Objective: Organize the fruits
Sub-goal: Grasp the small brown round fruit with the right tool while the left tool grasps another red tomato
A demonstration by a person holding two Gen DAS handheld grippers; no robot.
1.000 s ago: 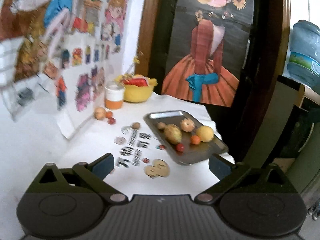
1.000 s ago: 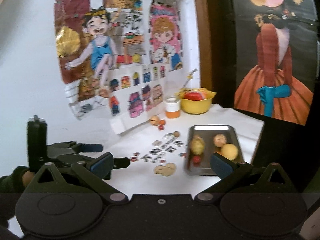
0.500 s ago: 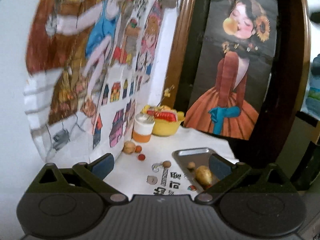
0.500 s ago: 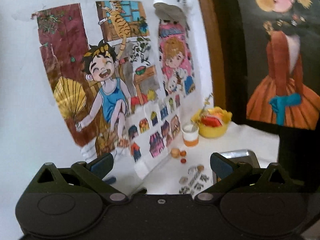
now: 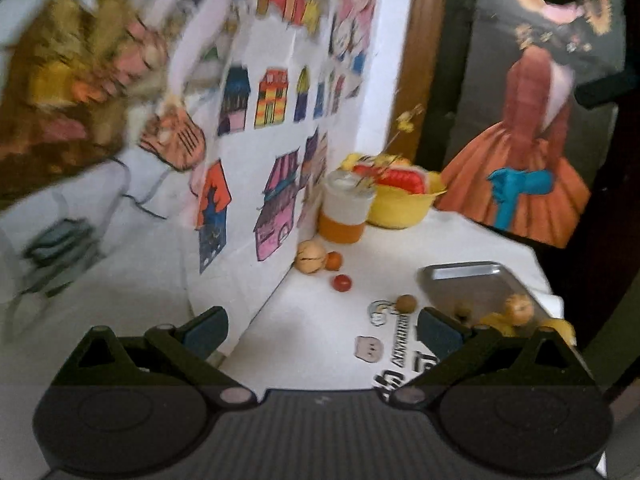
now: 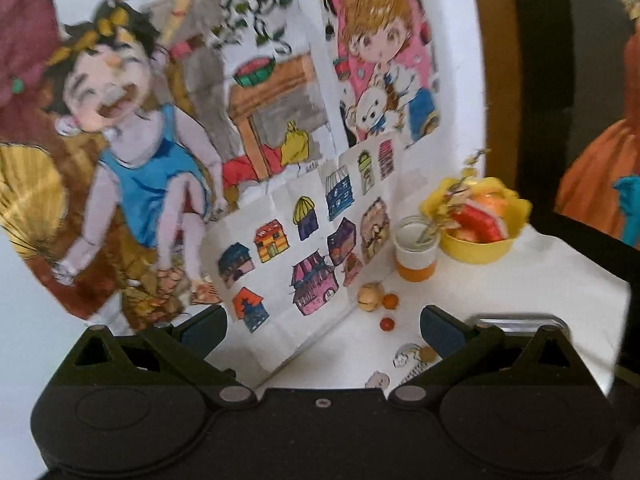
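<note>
Above the white table (image 5: 328, 352), left tongs (image 5: 322, 326) and right tongs (image 6: 322, 326) wide apart, empty.

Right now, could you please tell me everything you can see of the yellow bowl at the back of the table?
The yellow bowl is round and smooth, plastic by its look, standing upright on the white tablecloth at the table's far end near the wall. It is heaped with food, including a red and white piece; the rest is too blurred to name. A white and orange cup stands close on its left; whether they touch is unclear.
</note>
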